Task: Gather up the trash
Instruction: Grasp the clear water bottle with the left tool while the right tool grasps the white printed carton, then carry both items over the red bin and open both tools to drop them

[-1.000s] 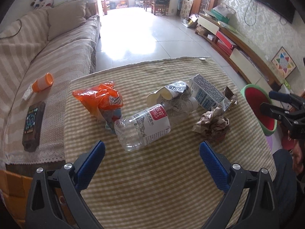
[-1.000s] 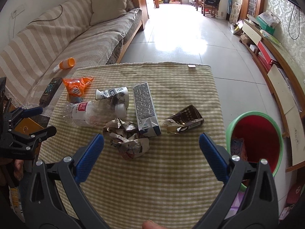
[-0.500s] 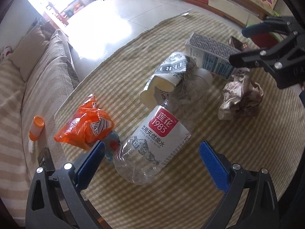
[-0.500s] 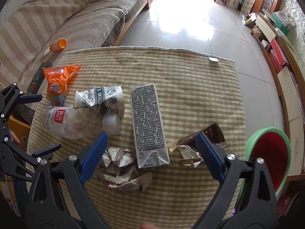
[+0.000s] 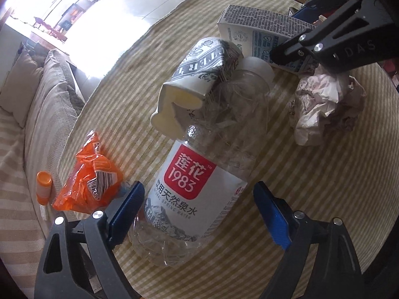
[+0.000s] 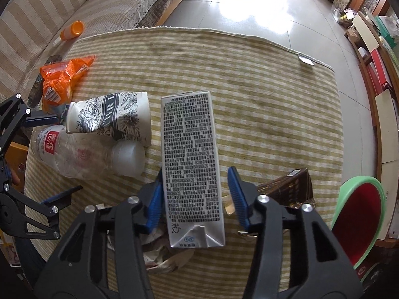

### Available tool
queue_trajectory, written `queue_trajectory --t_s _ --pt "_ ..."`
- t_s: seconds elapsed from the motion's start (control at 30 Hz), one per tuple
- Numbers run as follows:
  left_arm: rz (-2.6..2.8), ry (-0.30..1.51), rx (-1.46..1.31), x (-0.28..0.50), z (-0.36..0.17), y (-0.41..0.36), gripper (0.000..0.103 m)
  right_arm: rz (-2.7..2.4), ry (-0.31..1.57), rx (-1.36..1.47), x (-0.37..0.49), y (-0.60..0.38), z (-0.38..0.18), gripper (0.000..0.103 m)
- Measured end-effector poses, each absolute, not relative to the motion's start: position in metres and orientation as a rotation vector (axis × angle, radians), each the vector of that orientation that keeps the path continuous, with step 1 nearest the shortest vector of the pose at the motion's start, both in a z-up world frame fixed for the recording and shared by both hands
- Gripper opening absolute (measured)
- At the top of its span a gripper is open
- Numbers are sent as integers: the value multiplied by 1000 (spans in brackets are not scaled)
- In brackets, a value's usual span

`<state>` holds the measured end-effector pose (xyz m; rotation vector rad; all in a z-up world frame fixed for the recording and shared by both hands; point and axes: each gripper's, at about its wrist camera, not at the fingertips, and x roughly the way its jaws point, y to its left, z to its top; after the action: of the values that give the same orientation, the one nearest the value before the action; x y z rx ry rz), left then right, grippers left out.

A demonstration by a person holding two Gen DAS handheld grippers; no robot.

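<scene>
Right wrist view: the milk carton lies flat near the middle of the checked tablecloth, and the right gripper straddles its near end with jaws closing, the left pad at the carton's side and the right pad slightly clear. Left wrist view: the clear water bottle lies toward the cloth's sofa-side edge, its base between the closing, not yet touching jaws of the left gripper. A crushed paper cup touches the bottle, an orange wrapper lies at the sofa-side edge, crumpled paper beside the carton, and a green-rimmed red bin stands off the cloth's right edge.
</scene>
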<state>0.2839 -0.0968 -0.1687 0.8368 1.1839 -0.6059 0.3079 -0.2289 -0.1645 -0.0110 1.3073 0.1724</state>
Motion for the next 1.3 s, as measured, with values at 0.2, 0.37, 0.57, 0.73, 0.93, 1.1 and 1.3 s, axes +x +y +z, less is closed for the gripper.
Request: queue_trajectory --t_s 0.2,0.37,0.57,0.73,0.93,1.1,1.3 --pt "-589 1182 806 284 -156 -91 68 178 1301 -18 304 -227 -164 38" --pt "-589 1186 739 271 -144 -90 55 187 1256 -22 300 -230 -152 37" --pt "-575 1208 610 249 -130 -76 53 174 1204 -23 296 -235 -130 37" --pt "-572 1183 535 226 -107 -66 52 170 1148 -8 287 -237 -104 37" --pt "-552 1115 422 203 -64 -53 52 176 1072 21 267 -242 -68 37" --pt "-557 1048 357 201 -34 -59 52 178 1019 58 241 -254 -43 37" --pt "-566 972 289 212 -21 -88 52 143 971 87 208 -279 -21 37"
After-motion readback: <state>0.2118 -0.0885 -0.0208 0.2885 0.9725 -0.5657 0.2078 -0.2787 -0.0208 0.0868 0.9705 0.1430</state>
